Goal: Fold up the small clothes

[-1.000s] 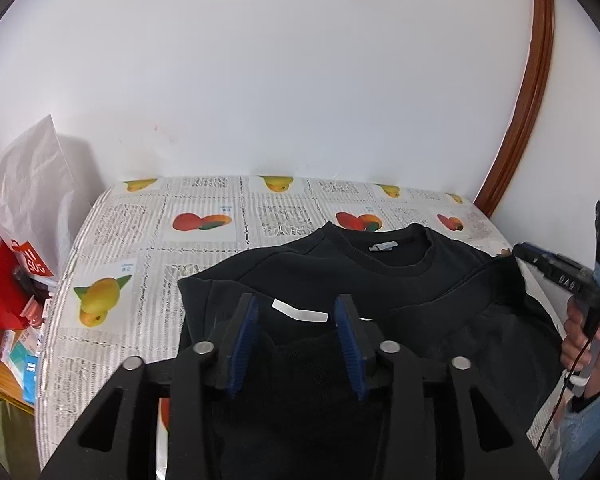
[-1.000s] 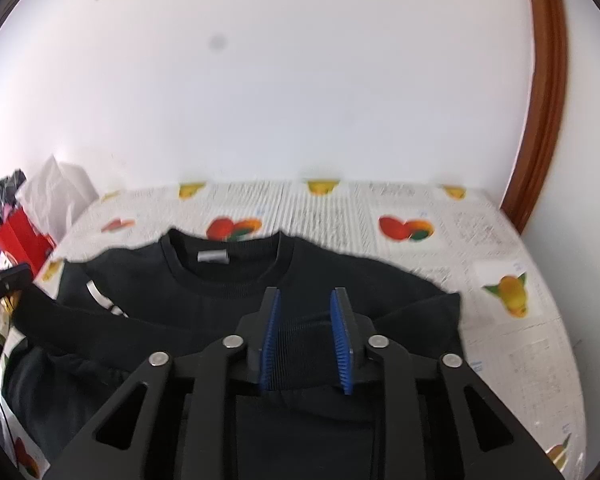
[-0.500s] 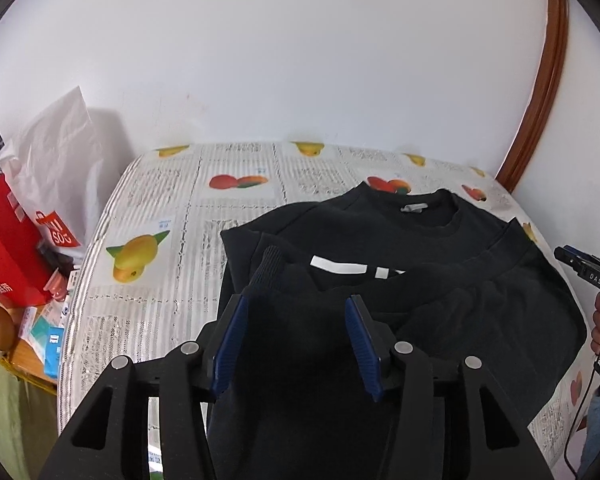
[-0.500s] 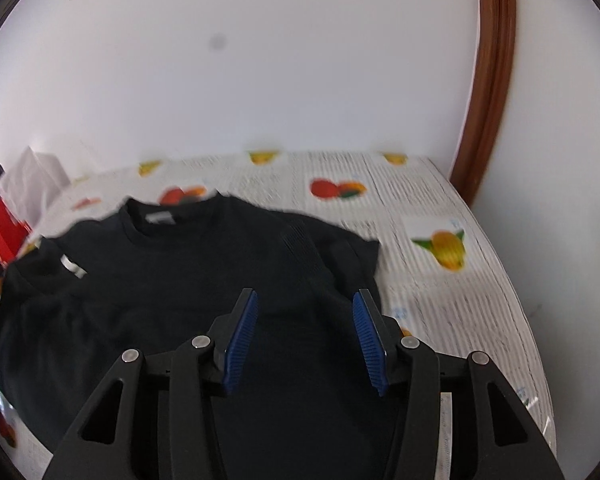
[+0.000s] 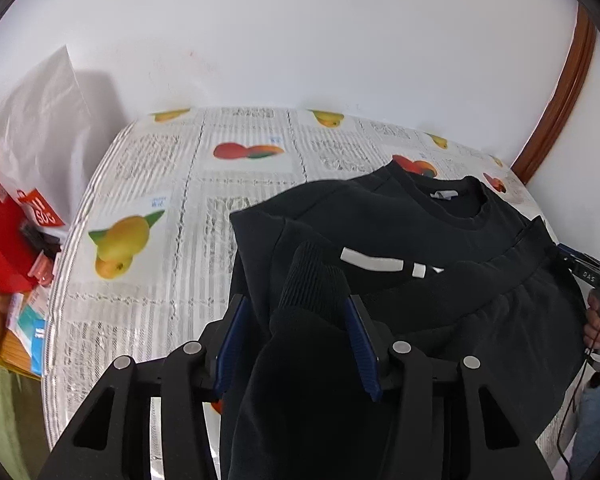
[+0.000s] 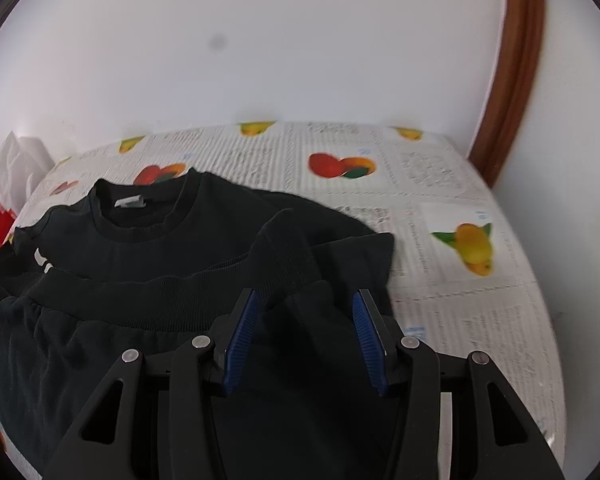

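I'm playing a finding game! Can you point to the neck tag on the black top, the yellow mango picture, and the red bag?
neck tag (image 6: pixel 130 202), right wrist view, middle of the tag inside the collar.
yellow mango picture (image 5: pixel 121 240), left wrist view, the fruit's body.
red bag (image 5: pixel 4 236), left wrist view, its front face.

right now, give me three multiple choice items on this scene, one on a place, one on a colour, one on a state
1. Where is the white neck label?
A. inside the collar
B. on a hanger
C. on a chair

2. What colour is the sweatshirt?
A. red
B. black
C. white

3. How does the sweatshirt lie?
A. rolled into a ball
B. hanging from a hook
C. ribbed hem folded up towards the collar

Answers:
1 A, the neck label sits just inside the back of the collar.
2 B, the cloth is black all over.
3 C, the ribbed hem lies across the chest just below the collar.
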`<action>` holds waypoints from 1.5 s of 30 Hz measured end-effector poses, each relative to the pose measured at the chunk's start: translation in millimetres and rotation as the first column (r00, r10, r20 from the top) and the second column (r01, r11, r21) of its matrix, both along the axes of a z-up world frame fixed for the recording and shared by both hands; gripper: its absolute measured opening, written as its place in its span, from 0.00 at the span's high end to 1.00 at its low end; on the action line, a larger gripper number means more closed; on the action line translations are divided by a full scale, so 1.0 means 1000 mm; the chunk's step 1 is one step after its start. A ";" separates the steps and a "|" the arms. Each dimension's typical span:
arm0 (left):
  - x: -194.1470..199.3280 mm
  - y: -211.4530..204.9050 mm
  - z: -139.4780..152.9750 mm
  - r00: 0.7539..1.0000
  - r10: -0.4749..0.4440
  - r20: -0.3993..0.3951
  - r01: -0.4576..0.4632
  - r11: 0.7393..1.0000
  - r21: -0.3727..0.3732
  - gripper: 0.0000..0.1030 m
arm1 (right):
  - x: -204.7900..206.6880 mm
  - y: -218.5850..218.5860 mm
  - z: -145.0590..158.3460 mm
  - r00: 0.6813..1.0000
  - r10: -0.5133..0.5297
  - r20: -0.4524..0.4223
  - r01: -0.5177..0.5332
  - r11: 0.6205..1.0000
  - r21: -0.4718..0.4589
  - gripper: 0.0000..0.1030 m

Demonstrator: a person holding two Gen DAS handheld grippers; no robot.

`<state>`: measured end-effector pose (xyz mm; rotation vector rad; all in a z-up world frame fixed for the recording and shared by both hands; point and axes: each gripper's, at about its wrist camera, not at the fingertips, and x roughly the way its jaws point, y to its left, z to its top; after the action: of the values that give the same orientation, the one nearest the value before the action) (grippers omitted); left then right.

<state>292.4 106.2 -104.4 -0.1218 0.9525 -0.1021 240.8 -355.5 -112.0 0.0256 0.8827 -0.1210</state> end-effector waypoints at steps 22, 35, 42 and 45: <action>0.000 -0.039 0.039 0.967 0.051 0.248 -0.073 0.994 0.079 0.88 | -0.026 -0.027 0.034 0.970 -0.034 0.239 -0.001 0.990 0.144 0.87; 0.024 -0.032 -0.020 0.992 0.083 0.098 -0.094 0.988 0.120 0.87 | 0.011 -0.029 -0.017 0.994 -0.103 0.044 0.102 0.994 0.041 0.86; 0.022 -0.028 -0.018 0.995 0.082 0.062 -0.087 0.992 0.095 0.82 | 0.000 -0.029 -0.007 0.992 -0.121 0.033 0.120 0.992 0.032 0.77; 0.013 -0.027 -0.014 0.996 0.076 0.056 -0.081 0.993 0.090 0.80 | -0.014 -0.025 0.000 0.989 -0.138 0.052 0.139 0.990 -0.014 0.76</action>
<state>305.0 79.2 -118.7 -0.0711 0.8977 0.0116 227.3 -380.3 -112.0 0.0730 0.8288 -0.2571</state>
